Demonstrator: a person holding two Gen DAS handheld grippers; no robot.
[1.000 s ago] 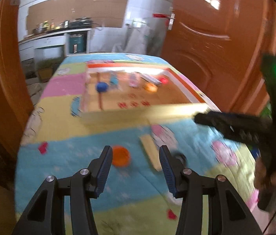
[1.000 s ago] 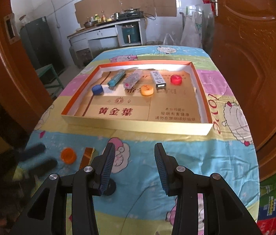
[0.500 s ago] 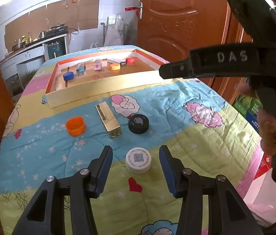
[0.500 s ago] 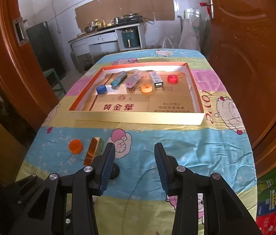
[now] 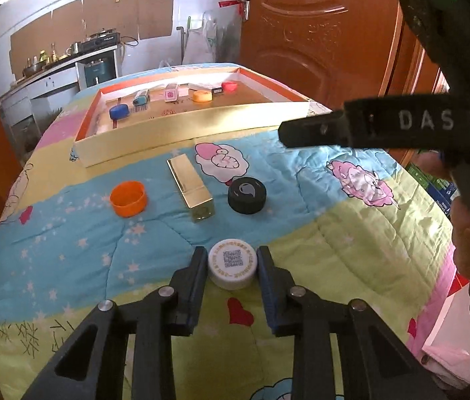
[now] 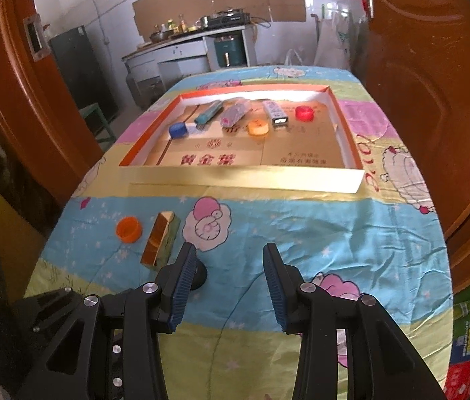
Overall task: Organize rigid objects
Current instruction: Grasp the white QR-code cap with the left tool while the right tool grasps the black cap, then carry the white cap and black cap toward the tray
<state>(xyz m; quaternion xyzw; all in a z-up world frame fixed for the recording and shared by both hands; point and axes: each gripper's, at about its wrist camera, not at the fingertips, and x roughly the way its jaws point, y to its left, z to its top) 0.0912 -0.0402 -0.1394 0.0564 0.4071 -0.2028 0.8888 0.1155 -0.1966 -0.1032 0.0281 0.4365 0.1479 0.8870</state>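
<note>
1. A cap with a printed code (image 5: 233,263) lies on the table cloth (image 5: 318,220), nearest the left wrist camera
2. Behind it sit an open cap (image 5: 128,198), a box (image 5: 191,186) and a round lid (image 5: 246,195), left to right
3. Farther back stands a tray (image 5: 181,135) holding small items

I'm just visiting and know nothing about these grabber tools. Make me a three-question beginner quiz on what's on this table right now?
1. True or false: the right gripper holds nothing.
2. Which item lies between the fingers of the closing left gripper? A) orange cap B) white cap C) black cap
3. Fill in: the gold box lies on the quilt, outside the ____.

Key: 1 true; 2 B, the white cap with a printed code on top; 3 tray, which already holds several small items.
</note>
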